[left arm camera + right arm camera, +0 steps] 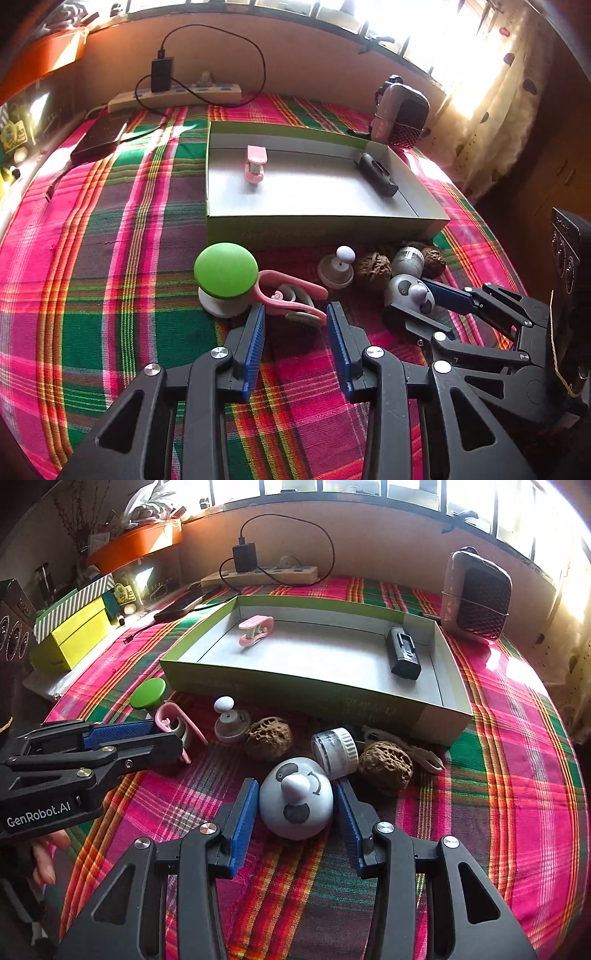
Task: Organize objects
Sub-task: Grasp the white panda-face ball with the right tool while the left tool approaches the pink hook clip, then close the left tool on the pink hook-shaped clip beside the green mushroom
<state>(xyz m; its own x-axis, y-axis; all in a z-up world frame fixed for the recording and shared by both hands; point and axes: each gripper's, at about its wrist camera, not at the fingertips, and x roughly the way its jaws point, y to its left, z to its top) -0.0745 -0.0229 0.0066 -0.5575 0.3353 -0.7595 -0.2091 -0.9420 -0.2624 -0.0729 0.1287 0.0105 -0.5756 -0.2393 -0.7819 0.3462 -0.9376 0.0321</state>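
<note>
My left gripper [295,312] is open, and the tail of a pink clip [291,295] lies at its fingertips with neither pad pressing on it. Beside that clip stands a green-topped knob [225,269]. My right gripper [295,786] is shut on a grey panda toy [295,801], which rests on the plaid cloth with a blue pad against each flank. An open cardboard box [295,686] behind them holds a second pink clip [255,629] and a black block [402,653]. In the right wrist view the left gripper [168,736] reaches in from the left.
Two walnuts [269,738] [386,766], a small grey stand with a white ball [229,720], a white jar [334,751] and a beige clip [406,749] lie before the box. A power strip [262,576], a phone [181,607], a mesh-fronted device [476,598] and yellow boxes [74,635] sit behind.
</note>
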